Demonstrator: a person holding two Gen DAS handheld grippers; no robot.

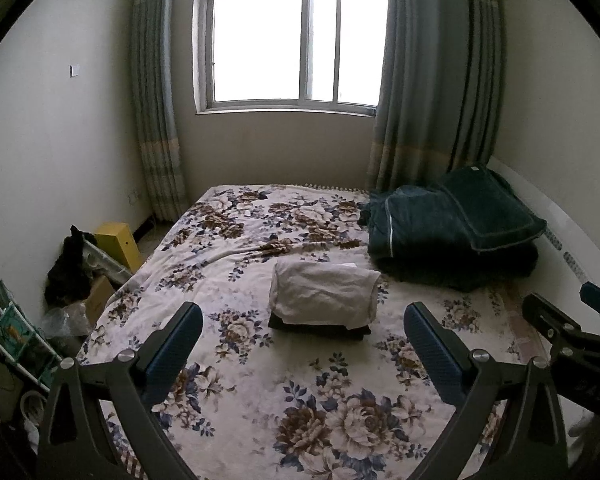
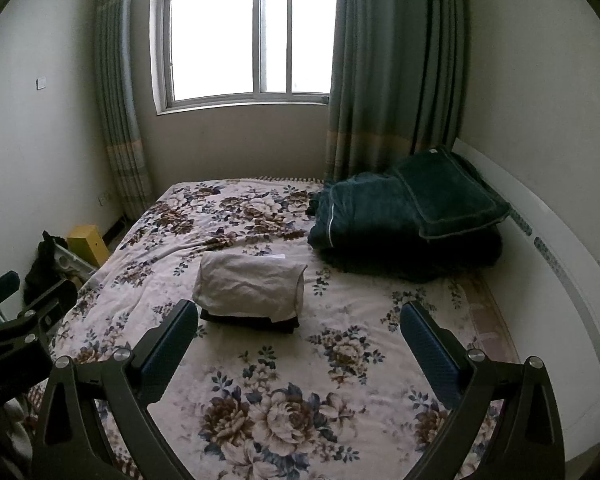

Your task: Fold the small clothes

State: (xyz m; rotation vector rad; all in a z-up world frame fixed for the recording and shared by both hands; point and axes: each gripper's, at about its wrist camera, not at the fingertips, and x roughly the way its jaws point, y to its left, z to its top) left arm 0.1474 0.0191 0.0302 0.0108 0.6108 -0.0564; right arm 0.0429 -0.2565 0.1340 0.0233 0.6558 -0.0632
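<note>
Biggest risk from here: knocking the stack askew. Pale folded cloth (image 1: 324,294) sits on top of a darker folded piece (image 1: 318,326), overhanging it at the right end, so a nudge from either side probably slides the top layer off or opens the fold. Soft floral bed (image 1: 260,400) underneath, so pressing down nearby could tip things too. Dark green bedding (image 1: 452,232) bunched at 2 o'clock of the stack, close enough to snag on a wide swing.

Left tongs (image 1: 302,344) spread wide, holding nothing, hovering low over the bed with the stack at 12 o'clock. Right tongs (image 2: 298,340) likewise apart and empty, stack at 11 o'clock. Both level, pointed toward the window (image 1: 296,40).
</note>
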